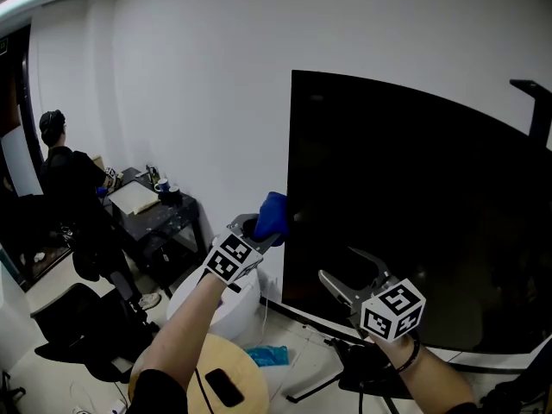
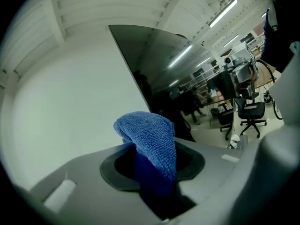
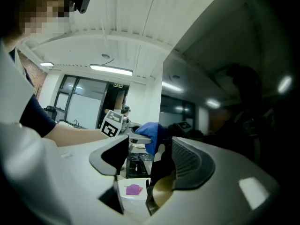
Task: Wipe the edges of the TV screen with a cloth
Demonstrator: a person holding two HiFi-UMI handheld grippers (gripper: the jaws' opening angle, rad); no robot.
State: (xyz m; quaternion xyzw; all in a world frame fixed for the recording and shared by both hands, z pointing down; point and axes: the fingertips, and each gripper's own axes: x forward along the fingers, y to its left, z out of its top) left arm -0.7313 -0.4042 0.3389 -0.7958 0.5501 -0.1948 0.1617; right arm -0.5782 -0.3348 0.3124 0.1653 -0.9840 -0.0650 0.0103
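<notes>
The TV screen [image 1: 414,214] is a large black panel standing against the white wall. My left gripper [image 1: 263,228] is shut on a folded blue cloth [image 1: 274,212] and holds it against the screen's left edge, about halfway up. In the left gripper view the cloth [image 2: 150,139] bulges up out of the closed jaws, with the screen [image 2: 154,64] just beyond it. My right gripper [image 1: 336,264] hangs in front of the screen's lower part, pointing left, and is open with nothing gripped. The right gripper view shows the cloth [image 3: 151,132] ahead and the screen [image 3: 225,102] on the right.
A person [image 1: 60,171] sits at a dark desk [image 1: 155,201] at the far left. Below my arms are a round wooden stool [image 1: 216,378] with a black phone [image 1: 226,388] on it, a white bin [image 1: 237,304] and a blue rag [image 1: 267,354] on the floor. The TV stand's legs [image 1: 328,378] spread underneath.
</notes>
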